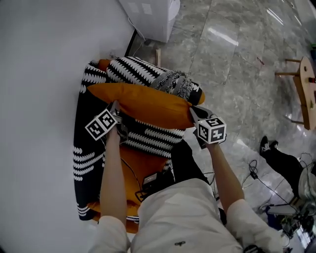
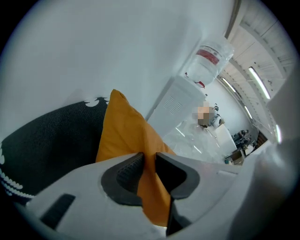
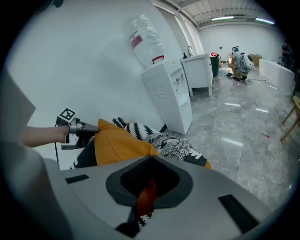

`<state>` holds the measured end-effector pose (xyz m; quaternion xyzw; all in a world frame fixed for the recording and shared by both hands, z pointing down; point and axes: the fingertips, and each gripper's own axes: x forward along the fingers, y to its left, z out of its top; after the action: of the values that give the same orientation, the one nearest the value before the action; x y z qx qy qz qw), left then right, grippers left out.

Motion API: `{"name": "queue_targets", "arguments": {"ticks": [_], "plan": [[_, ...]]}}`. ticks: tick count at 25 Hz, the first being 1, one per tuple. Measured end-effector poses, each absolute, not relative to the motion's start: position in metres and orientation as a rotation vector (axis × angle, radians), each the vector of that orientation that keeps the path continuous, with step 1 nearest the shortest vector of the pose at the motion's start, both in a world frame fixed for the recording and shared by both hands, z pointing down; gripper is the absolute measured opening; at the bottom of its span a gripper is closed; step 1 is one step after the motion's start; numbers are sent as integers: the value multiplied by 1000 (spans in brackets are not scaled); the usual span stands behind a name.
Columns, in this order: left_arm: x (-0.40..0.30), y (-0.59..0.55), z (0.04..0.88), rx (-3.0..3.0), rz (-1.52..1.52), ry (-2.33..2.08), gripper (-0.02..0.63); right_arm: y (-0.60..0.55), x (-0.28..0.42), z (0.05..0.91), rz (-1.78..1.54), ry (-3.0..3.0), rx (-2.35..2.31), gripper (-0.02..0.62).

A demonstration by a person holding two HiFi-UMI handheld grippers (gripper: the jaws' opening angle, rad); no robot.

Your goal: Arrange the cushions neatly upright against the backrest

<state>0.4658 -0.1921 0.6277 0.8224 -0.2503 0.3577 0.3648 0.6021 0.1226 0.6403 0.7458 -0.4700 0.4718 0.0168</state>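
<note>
An orange cushion hangs between my two grippers above the armchair, which is black with white marks and has an orange seat. My left gripper is shut on its left end; in the left gripper view the orange fabric is pinched between the pads. My right gripper is shut on the cushion's right corner. A black-and-white striped cushion lies behind the orange one, and another striped cushion lies under it. The right gripper view shows the left gripper at the cushion's far end.
A grey knitted piece lies against the back striped cushion. A white water dispenser stands by the wall beyond the chair. A wooden stool, floor cables and another person's legs are at the right.
</note>
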Motion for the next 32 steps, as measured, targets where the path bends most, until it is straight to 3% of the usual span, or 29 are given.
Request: {"name": "queue_targets", "arguments": {"ticks": [6, 9, 12, 15, 22, 32], "plan": [[456, -187, 604, 2218, 988, -584, 178, 119, 607, 642, 1472, -1460, 2255, 12], [442, -180, 586, 2272, 967, -574, 181, 125, 609, 642, 1452, -1479, 2220, 14], [423, -167, 557, 2319, 908, -584, 181, 132, 623, 633, 1397, -1477, 2229, 80], [396, -152, 520, 2356, 847, -614, 181, 134, 633, 607, 1345, -1498, 2254, 86], [301, -126, 441, 2431, 603, -818, 181, 89, 608, 536, 1058, -1738, 2093, 86], [110, -67, 385, 2339, 370, -1230, 179, 27, 478, 450, 835, -2112, 1811, 86]]}}
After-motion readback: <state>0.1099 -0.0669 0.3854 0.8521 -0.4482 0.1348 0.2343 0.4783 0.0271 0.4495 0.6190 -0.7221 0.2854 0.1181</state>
